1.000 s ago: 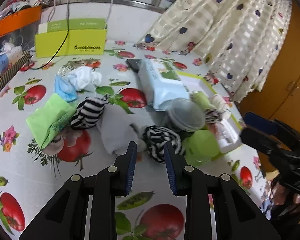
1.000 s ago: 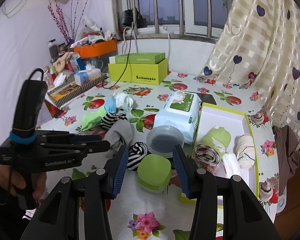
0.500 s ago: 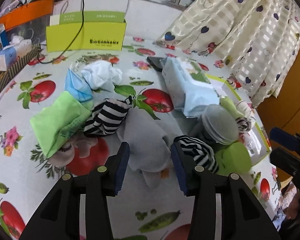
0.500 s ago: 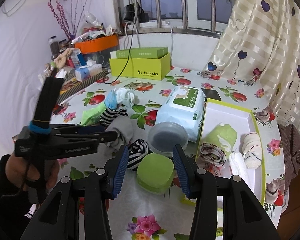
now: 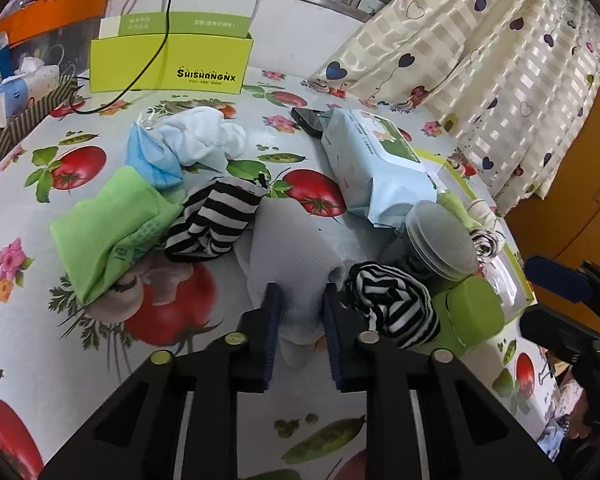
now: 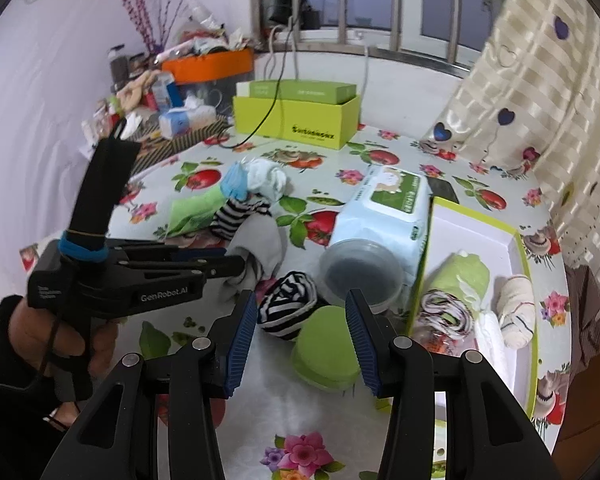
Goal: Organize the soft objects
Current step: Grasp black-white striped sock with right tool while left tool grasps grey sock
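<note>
Grey sock [image 5: 296, 256] is pinched by the just-closing left gripper [image 5: 299, 306]; right gripper [image 6: 301, 330] spread. Tray [image 6: 518, 258] holds few rolls; most socks remain.

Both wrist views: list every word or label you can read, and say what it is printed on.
"SHISHANGNX" and "YOU ARE MINE": front of the yellow-green box.
"GenRobot.AI": side of the left hand-held gripper.
Wipes pack label and box lid print: too small to read.

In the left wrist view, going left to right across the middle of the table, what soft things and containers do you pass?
Green cloth → striped sock → grey cloth → second striped sock → green container.
</note>
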`<state>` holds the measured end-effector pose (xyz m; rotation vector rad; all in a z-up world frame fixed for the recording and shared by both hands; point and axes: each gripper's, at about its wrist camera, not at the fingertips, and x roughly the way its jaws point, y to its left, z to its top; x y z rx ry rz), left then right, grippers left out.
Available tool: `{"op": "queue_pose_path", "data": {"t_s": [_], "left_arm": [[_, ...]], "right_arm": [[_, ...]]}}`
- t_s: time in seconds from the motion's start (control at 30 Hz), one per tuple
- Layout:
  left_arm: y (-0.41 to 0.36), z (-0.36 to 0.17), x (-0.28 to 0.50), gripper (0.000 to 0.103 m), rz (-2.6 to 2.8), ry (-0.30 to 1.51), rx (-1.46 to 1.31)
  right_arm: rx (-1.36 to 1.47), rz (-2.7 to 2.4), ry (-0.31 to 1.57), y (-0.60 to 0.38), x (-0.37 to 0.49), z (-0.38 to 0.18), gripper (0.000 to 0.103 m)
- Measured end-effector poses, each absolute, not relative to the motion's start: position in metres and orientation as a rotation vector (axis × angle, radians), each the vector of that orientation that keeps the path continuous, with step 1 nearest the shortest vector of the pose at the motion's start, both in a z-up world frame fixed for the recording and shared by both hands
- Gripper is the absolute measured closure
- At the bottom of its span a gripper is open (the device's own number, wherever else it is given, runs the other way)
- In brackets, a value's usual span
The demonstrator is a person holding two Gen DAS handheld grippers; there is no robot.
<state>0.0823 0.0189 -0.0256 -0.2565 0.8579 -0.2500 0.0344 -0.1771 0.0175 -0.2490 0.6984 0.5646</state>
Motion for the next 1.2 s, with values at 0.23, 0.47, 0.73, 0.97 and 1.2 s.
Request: {"op": "queue_pose_path", "data": {"t_s": [0.23,0.47,0.73,0.97,1.2], "left_arm": [[0.035,-0.021,0.065,0.096,-0.258,0.835,-0.270],[0.054,-0.013,0.037,0.096,-0.262,0.806,-0.277],[0.070,-0.014,0.029,0.096,-0.278,0.815,-0.306],[0.081,-0.011,0.022,0.094,-0.293,0.804,-0.321],[0.093,-0.005,0.020,0.088,-0.284,0.777,-0.339]], "right_arm": [[-0.377,0.590,0.729,-0.145,0.038,0.007,0.058],[-0.524,0.624,0.781,-0.115,0.046,-0.012,0.058],[-0.748,0.597,0.861,-0.085,0.059,-0.040,0.058],[-0.901,0.532,0.913,-0.074,0.071,-0.061,0.058],[-0.928,0.557,0.915,-0.070,0.070,-0.068,0.092]]}}
